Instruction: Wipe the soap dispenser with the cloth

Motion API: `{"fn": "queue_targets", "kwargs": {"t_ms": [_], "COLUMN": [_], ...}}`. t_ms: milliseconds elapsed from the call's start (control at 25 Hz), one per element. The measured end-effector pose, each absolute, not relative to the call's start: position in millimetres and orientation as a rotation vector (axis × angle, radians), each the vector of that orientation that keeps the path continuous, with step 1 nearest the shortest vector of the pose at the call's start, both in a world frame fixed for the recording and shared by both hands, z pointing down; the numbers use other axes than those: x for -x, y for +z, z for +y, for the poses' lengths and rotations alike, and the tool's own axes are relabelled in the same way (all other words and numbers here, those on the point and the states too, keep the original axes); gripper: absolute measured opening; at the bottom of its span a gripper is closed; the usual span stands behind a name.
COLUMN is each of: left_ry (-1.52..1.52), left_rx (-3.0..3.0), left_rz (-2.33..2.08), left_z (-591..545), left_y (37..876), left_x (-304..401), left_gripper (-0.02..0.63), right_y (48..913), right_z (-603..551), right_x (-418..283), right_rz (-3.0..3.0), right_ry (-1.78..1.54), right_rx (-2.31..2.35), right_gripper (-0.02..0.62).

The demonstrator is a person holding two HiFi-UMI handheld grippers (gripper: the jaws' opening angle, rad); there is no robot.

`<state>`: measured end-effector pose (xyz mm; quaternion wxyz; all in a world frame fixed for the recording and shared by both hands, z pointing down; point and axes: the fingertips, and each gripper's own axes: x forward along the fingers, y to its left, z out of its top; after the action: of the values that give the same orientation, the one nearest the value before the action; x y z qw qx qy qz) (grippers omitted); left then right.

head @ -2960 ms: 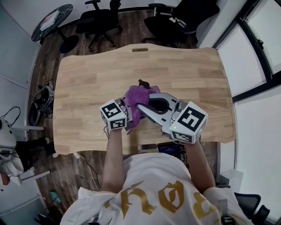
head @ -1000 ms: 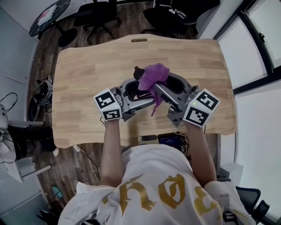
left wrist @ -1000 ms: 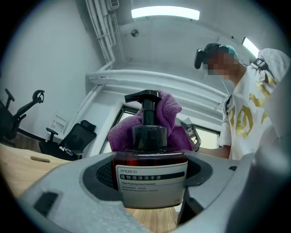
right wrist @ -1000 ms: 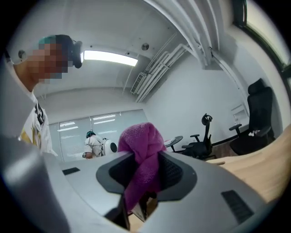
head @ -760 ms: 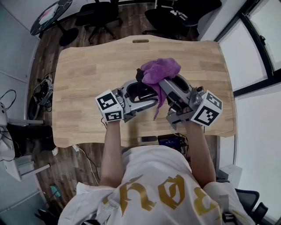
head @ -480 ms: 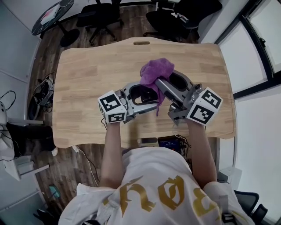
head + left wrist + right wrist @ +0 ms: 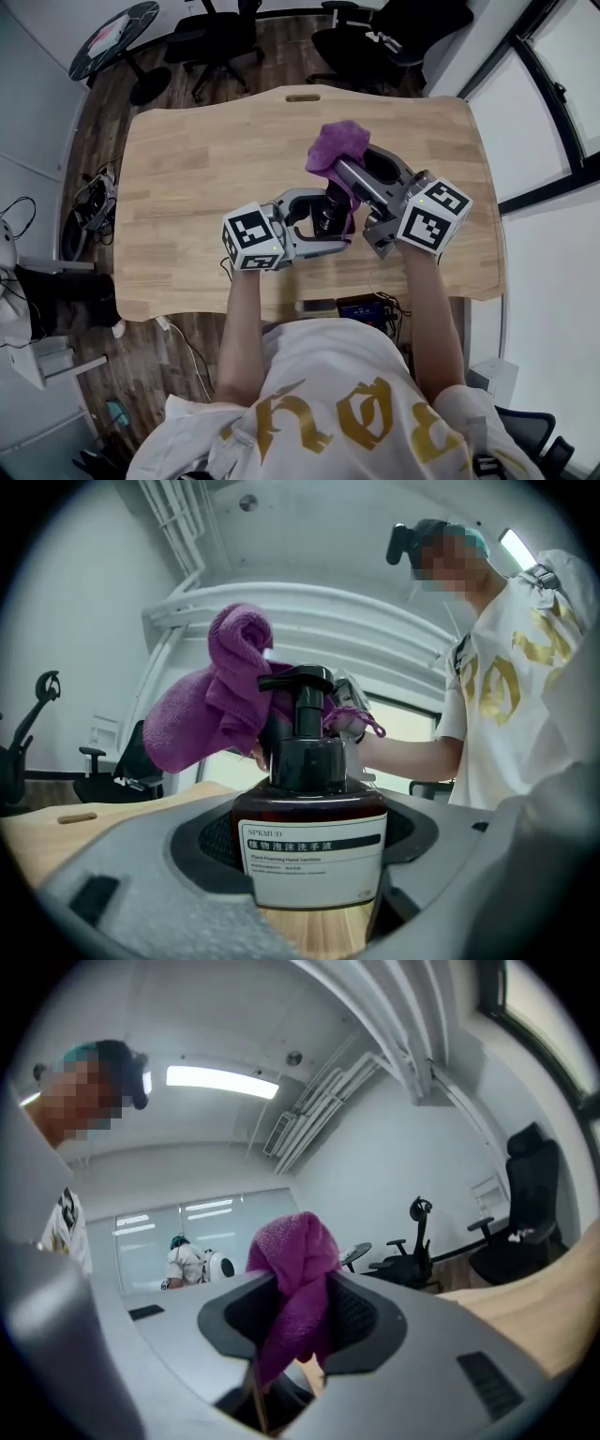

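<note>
Left tool clamps dispenser body: rigid, probably hefty and slick, so hold low. Right tool pinches cloth, soft and limp, at pump's 12 o'clock.

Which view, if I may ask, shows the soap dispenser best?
The left gripper view: the soap dispenser stands close, label and pump clear. The head view shows only its dark top; the right gripper view, just the cloth.

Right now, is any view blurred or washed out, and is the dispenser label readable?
Head view: sharp, evenly lit, fisheye bows the table edges. Left gripper view: soap dispenser label crisp, corners vignetted dark. Right gripper view: purple cloth sharp, ceiling light glares mildly.
</note>
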<state>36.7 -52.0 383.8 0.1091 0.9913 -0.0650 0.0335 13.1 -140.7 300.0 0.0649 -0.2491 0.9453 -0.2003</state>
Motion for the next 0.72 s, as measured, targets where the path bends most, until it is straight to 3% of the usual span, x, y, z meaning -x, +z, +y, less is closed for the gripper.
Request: {"fn": "queue_targets", "kwargs": {"t_ms": [200,560,720], "left_ry": [-0.051,-0.382,-0.382], "left_rx": [-2.896,-2.811,-2.820], "left_rz": [-0.168,-0.260,-0.332], "left_z": [-56.0,-69.8,-79.1], "left_y": [362.6,340.8,339.0], "left_x": [-33.7,-1.4,4.0], "left_gripper": [0.357,0.357,0.357], "right_y": [342.8,372.3,387.1], "right_z": [-144.9,-139.6,-137.6], "right_x": [-15.3,-28.7,-28.9], "right_rz": [3.031,2.885,2.811], "right_ry": [-0.512,-0.739,-0.872], "right_rx": [0.955,1.000,0.979], "right_gripper": [0.136,0.133,0.129]}}
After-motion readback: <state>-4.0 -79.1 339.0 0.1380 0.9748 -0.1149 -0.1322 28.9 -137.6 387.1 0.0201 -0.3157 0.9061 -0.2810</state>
